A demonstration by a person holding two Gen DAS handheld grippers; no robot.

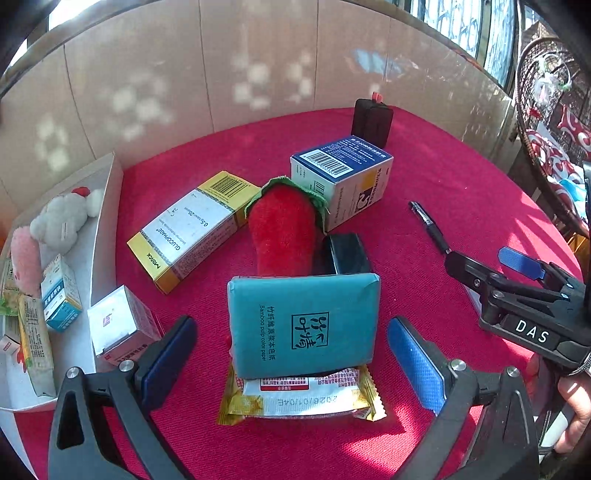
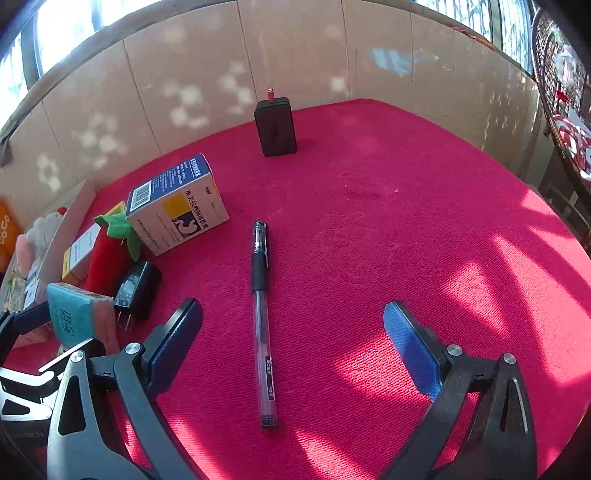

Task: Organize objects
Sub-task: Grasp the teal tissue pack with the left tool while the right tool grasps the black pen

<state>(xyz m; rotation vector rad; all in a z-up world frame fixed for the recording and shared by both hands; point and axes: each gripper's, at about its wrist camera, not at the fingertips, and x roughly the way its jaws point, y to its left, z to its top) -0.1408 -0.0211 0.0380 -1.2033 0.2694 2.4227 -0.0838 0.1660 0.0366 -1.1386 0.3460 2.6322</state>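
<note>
This looks like a sunlit corner of a home, perhaps an enclosed balcony. A table under a red cloth (image 2: 369,229) stands against tan wall panels (image 1: 184,74), with barred windows (image 1: 480,33) at one o'clock casting patches of light. At three o'clock stands a wicker chair (image 1: 546,110) with a red patterned cushion (image 1: 554,155). Household odds lie about: medicine boxes (image 1: 192,229), a tissue pack (image 1: 303,325), a plush toy (image 1: 284,229), a pen (image 2: 262,314) and a phone charger (image 2: 136,291).
</note>
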